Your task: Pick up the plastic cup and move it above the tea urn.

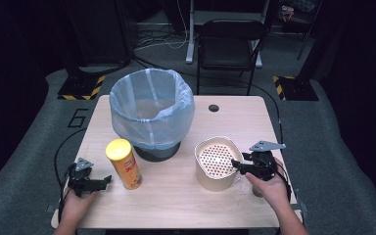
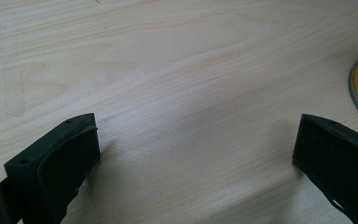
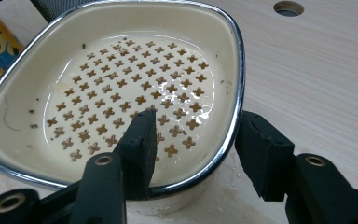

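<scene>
Right hand-held gripper [image 1: 238,165], table's 4 o'clock, clenched on cream strainer bowl [image 1: 217,161]: one jaw inside, other outside, steel rim wall between. Gripper points toward 9 o'clock. Bowl upright, mouth up, perforated insert with cross-shaped holes showing; rounded-rectangular, long axis roughly 6-to-12 o'clock; sits right of table centre.

Left hand-held gripper [image 1: 106,180], 8 o'clock, released, jaws wide over bare table [image 1: 176,205], pointing toward 3 o'clock.

Yellow snack can [image 1: 124,164] upright, just beyond left gripper tips.

Bin with pale blue liner [image 1: 152,110] farther, 11 o'clock.
</scene>
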A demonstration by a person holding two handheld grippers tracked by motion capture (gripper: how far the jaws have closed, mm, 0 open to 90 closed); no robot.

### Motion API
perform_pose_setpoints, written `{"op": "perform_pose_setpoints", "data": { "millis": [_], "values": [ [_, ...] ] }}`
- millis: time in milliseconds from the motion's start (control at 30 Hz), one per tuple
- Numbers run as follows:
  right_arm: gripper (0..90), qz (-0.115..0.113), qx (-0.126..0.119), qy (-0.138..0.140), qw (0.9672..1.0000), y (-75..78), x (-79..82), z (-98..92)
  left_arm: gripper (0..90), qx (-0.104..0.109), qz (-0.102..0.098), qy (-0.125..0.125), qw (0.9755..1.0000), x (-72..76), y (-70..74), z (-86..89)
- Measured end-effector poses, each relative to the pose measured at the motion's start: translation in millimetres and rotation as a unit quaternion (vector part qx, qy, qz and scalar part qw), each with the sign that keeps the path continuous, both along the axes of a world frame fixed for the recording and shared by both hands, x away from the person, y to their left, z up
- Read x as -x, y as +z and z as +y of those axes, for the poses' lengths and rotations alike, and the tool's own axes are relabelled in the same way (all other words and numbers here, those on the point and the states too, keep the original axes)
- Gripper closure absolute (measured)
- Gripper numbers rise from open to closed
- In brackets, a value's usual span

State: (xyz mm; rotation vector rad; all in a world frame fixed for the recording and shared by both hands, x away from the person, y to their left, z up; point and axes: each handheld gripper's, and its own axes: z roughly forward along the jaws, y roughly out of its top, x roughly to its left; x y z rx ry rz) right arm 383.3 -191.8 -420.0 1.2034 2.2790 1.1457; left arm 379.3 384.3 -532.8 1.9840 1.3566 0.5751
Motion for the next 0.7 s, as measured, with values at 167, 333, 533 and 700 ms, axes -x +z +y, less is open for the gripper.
{"op": "perform_pose_setpoints", "data": {
  "millis": [167, 333, 533, 700],
  "values": [
    [48.5, -0.001, 0.001, 0.014, 0.9999, -0.5, 18.7, 1.0, 0.3, 0.000, 0.000, 0.000, 1.0000, 0.0, 0.0, 0.0],
    [47.7, 0.001, 0.003, 0.014, 0.9999, 0.3, 36.1, -1.1, 0.3, -0.001, 0.000, 0.000, 1.0000, 0.0, 0.1, 0.1],
    [46.7, 0.002, 0.004, 0.022, 0.9997, 0.9, 45.4, -5.3, 0.3, 0.000, 0.000, 0.000, 1.0000, 0.0, 0.0, 0.0],
    [37.2, -0.020, -0.009, 0.019, 0.9996, 8.2, 48.5, -13.5, 0.3, 0.000, 0.000, 0.000, 1.0000, 0.0, 0.1, 0.0]
  ]
}}
